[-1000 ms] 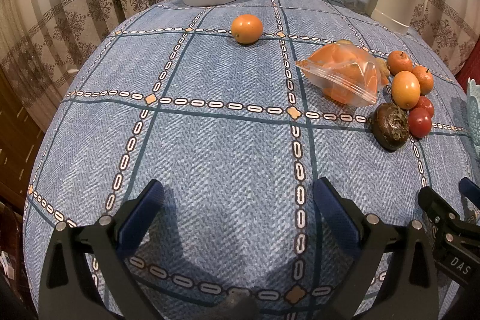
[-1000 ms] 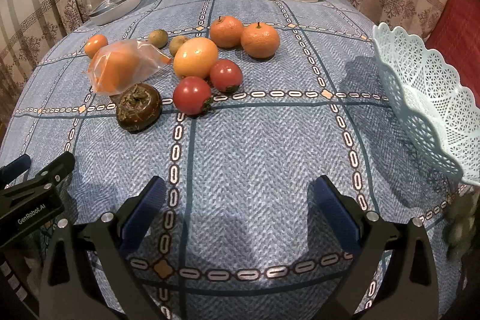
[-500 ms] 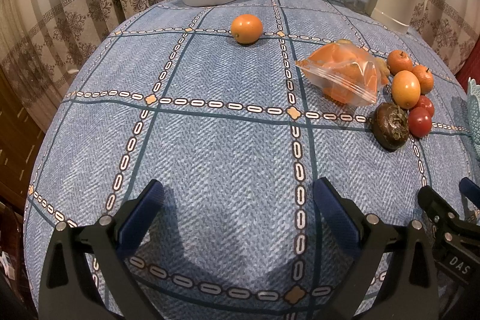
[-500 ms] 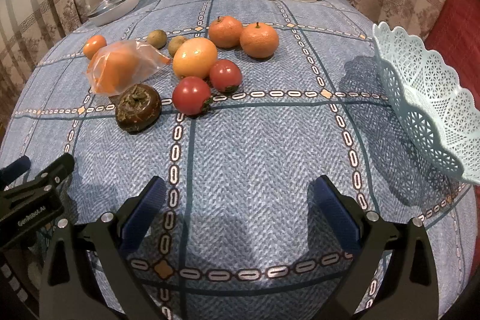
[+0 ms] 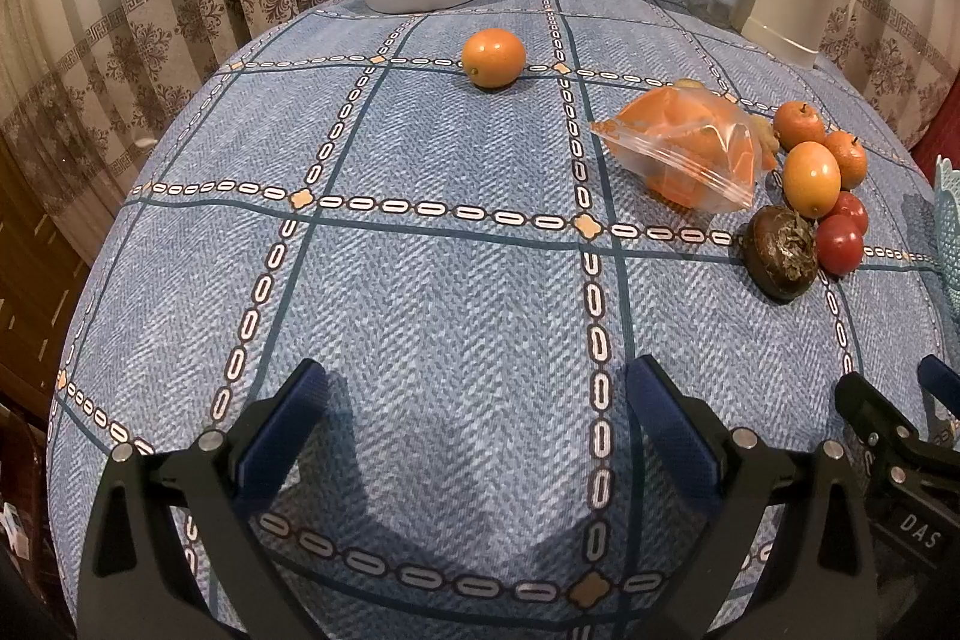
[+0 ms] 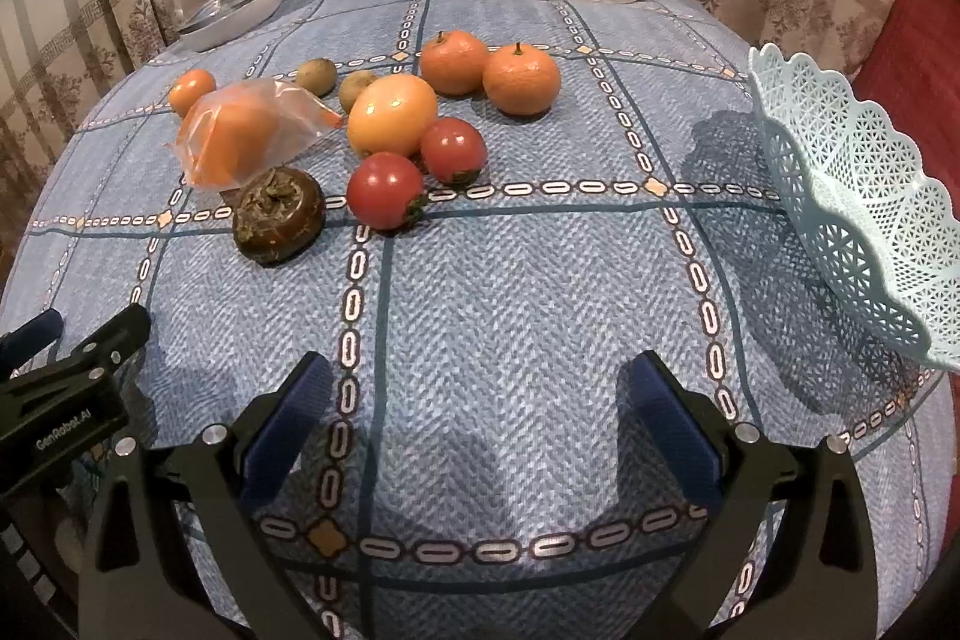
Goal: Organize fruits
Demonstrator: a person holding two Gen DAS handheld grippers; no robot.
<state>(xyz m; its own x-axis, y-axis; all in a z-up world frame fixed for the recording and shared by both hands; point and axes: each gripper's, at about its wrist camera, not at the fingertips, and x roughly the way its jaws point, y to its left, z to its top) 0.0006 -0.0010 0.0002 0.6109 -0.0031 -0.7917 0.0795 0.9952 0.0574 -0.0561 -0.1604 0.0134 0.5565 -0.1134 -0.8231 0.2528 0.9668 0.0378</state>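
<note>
Little has shifted since the earlier frames; fruit lies unmoved on the bench. Left gripper (image 5: 474, 418) and right gripper (image 6: 480, 412) are held with jaws spread, empty. Nearest tomato (image 6: 385, 190), beside the basket-free cluster, is judged soft, smooth; grasp across its middle is advised.

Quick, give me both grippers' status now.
Left gripper: open, holding nothing, above bare tablecloth.
Right gripper: open, holding nothing, short of the fruit.
</note>
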